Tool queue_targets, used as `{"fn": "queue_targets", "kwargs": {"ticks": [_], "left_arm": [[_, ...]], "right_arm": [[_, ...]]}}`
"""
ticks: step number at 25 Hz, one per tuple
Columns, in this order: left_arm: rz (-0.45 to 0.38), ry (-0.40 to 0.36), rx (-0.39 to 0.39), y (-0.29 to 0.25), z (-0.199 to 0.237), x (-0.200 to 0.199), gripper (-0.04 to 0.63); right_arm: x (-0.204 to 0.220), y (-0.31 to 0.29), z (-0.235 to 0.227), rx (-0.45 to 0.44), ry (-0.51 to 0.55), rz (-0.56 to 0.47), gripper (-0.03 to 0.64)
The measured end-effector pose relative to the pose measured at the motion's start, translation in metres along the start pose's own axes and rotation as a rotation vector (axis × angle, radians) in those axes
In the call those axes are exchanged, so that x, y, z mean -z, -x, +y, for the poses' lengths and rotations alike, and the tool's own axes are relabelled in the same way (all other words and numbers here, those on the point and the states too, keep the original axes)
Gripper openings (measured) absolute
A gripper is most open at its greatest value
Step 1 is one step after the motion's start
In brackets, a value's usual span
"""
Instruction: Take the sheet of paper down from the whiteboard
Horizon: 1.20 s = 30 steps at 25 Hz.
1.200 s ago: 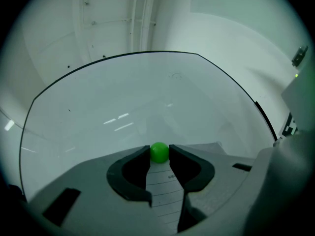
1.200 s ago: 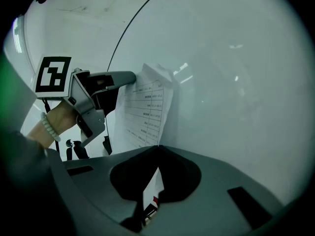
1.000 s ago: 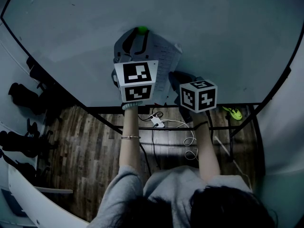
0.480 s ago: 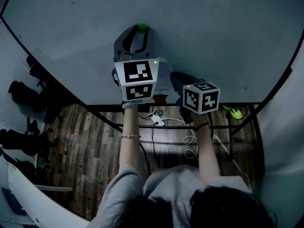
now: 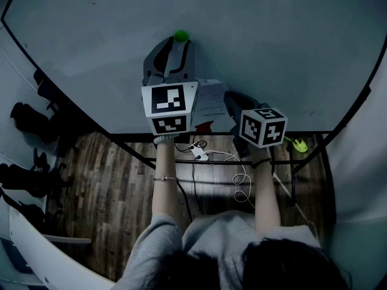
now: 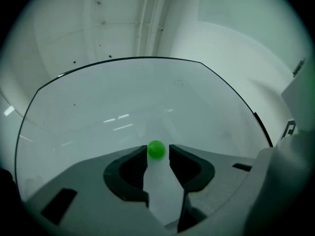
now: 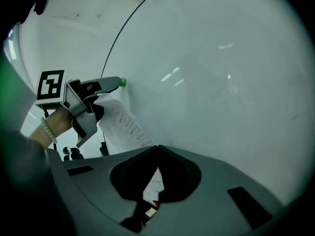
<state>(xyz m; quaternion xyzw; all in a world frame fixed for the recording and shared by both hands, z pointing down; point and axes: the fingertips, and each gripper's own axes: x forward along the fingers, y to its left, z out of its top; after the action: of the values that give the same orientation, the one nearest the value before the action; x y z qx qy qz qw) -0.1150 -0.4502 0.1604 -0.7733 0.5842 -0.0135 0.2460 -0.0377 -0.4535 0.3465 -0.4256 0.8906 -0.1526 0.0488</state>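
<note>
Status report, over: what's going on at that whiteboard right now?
Left gripper shut on green magnet at whiteboard. Right gripper shut on sheet of paper, low end. No obstruction visible.

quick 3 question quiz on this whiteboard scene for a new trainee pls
1. True or false: the right gripper is shut on the sheet of paper.
2. What stands between the jaws of the left gripper?
A) a marker pen
B) the green magnet
C) nothing
3. Fill in the blank: the green magnet sits against the ______.

Key: 1 true; 2 B; 3 whiteboard.
</note>
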Motion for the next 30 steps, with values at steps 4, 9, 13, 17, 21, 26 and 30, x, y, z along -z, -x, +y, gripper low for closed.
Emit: {"fn": "queue_targets", "kwargs": {"ticks": [4, 9, 13, 17, 21, 26, 30], "left_arm": [[-0.007, 0.042, -0.009, 0.01, 0.0, 0.004, 0.127], [0.005, 0.133, -0.003, 0.024, 0.006, 0.016, 0.127], [0.03, 0.147, 0.009, 0.034, 0.005, 0.022, 0.121], [0.067, 0.191, 0.018, 0.044, 0.004, 0.036, 0.109], [0.113, 0.236, 0.03, 0.055, 0.002, 0.054, 0.089], [0.175, 0.283, 0.03, 0.07, -0.004, 0.082, 0.054], [0.217, 0.329, 0.034, 0.082, -0.011, 0.1, 0.031]], "right_arm": [[0.001, 0.009, -0.009, 0.026, 0.012, -0.01, 0.002], [0.003, 0.021, -0.019, 0.051, 0.023, -0.024, 0.002], [0.004, 0.027, -0.019, 0.047, 0.056, -0.03, 0.0], [0.006, 0.032, -0.016, 0.037, 0.087, -0.029, 0.0], [0.007, 0.036, -0.014, 0.029, 0.119, -0.026, 0.002], [0.014, 0.04, -0.012, 0.015, 0.141, -0.012, 0.0], [0.016, 0.043, -0.008, -0.005, 0.17, -0.005, 0.0]]}}
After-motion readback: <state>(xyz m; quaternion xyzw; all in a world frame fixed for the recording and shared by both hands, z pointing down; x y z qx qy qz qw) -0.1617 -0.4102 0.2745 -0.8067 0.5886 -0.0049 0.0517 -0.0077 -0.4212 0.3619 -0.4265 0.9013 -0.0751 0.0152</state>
